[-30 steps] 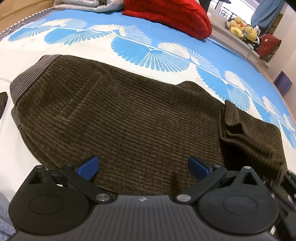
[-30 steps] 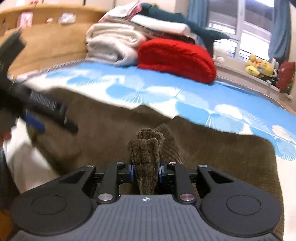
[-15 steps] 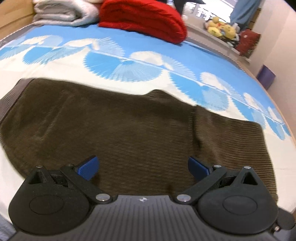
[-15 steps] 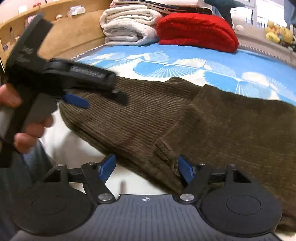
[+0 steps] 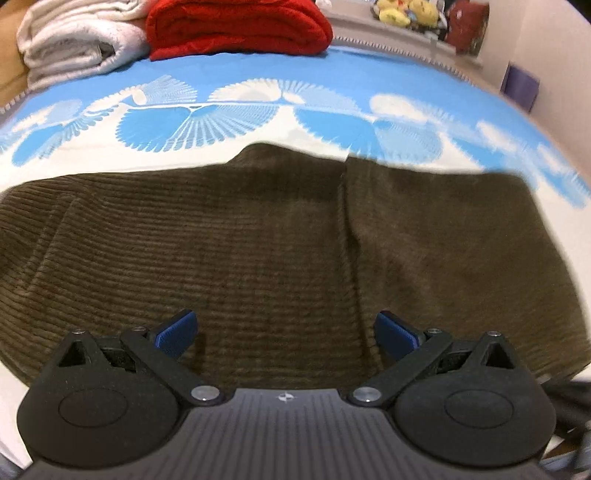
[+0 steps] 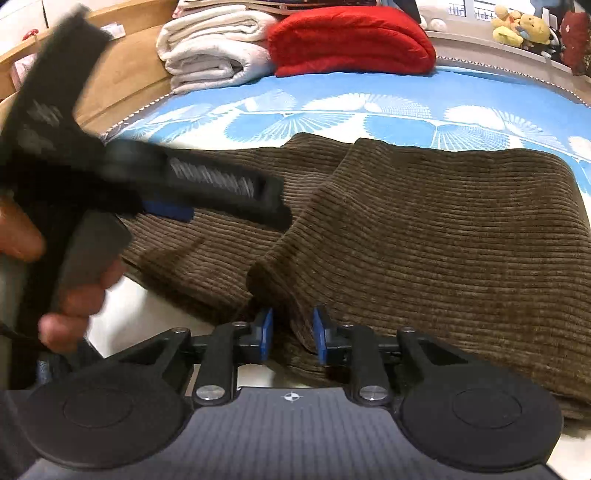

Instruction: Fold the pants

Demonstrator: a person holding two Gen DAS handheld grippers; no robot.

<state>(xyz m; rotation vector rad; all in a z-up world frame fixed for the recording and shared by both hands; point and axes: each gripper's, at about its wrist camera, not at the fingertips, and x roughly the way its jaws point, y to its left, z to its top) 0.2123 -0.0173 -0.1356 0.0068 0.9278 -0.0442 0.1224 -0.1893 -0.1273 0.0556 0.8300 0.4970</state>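
Brown corduroy pants [image 5: 258,240] lie folded across the blue and white bed sheet [image 5: 221,107]; they also show in the right wrist view [image 6: 424,229]. My left gripper [image 5: 286,334] is open and empty, just above the pants' near edge. It also shows at the left of the right wrist view [image 6: 207,199], held in a hand. My right gripper [image 6: 292,334] is nearly shut, its blue pads [image 6: 265,334] on either side of the near corner of the folded-over layer.
A red folded blanket [image 6: 351,37] and white folded blankets [image 6: 210,48] lie at the far end of the bed. Stuffed toys [image 6: 517,24] sit on the window ledge. A wooden headboard [image 6: 122,81] stands at the left.
My right gripper let go of the cuffs, opened, then closed in on the folded layer's near corner. My left gripper stayed open and swung right over the pants.
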